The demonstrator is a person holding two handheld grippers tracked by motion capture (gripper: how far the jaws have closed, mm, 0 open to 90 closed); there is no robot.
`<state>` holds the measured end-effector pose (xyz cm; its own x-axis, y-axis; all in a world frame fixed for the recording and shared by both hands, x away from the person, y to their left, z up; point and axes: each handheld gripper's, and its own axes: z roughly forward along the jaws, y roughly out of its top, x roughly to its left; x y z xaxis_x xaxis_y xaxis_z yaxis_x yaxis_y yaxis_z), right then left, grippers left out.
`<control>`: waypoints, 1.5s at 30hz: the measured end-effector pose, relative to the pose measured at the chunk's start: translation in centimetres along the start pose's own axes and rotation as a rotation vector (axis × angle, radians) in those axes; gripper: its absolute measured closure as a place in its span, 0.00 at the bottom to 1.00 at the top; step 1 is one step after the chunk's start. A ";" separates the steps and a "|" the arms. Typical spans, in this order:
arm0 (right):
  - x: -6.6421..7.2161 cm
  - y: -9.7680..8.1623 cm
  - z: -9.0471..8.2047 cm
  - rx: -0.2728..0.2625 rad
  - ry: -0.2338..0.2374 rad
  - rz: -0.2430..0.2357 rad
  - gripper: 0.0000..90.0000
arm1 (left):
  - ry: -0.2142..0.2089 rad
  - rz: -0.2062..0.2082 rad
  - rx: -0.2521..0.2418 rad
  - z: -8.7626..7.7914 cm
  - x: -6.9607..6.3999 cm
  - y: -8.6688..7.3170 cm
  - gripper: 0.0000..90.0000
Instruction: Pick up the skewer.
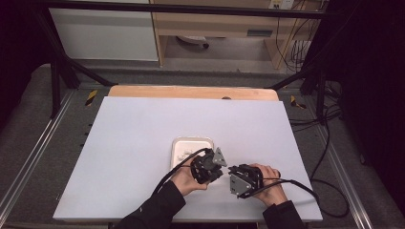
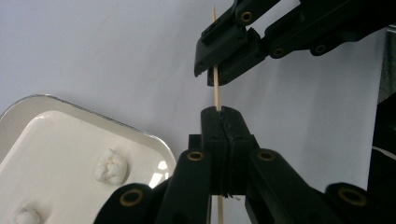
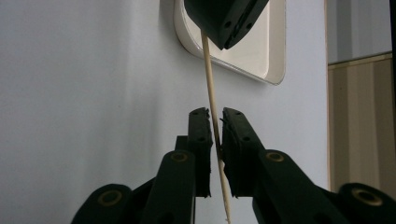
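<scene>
Two hand-held tools meet over a pale worktop — a thin wooden skewer strung between them. The left tool is clamped tight on the stick, its jaws pressed flat together with the skewer running up out of them toward twelve o'clock in the left gripper view. The right tool, seen from its own camera, has its jaws drawn in around the same stick; a sliver of gap shows on one side, so contact appears light rather than firm, and the skewer bows slightly between the two grips. In the high view both hands sit near the front edge of the worktop at about six o'clock, with a white tray just beyond them at twelve o'clock. The tray carries small white lumps — possibly dough or marshmallow, too small to tell. To hand the stick over cleanly, the right tool should probably finish closing squarely on the wood before the left lets go, keeping both aligned along the skewer so it neither bends further nor snaps.
</scene>
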<state>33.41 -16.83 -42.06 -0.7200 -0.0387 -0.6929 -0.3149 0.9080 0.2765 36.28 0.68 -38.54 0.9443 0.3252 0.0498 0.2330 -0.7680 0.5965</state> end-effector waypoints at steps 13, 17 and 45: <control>0.3 0.1 0.1 -0.005 -0.003 -0.039 0.99 | -0.007 -0.011 0.003 -0.1 0.3 -0.1 0.99; 0.3 0.2 0.1 -0.007 -0.001 -0.051 0.99 | -0.019 -0.023 0.001 -0.2 0.5 -0.2 0.98; 0.5 0.1 0.2 0.062 0.003 -0.121 0.99 | -0.030 0.022 0.212 0.8 0.8 -0.3 0.90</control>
<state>33.15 -16.66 -42.46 -0.6813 -0.1505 -0.7163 -0.3608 0.9205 0.1498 37.16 0.76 -39.30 0.9557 0.2923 0.0351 0.2525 -0.8749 0.4132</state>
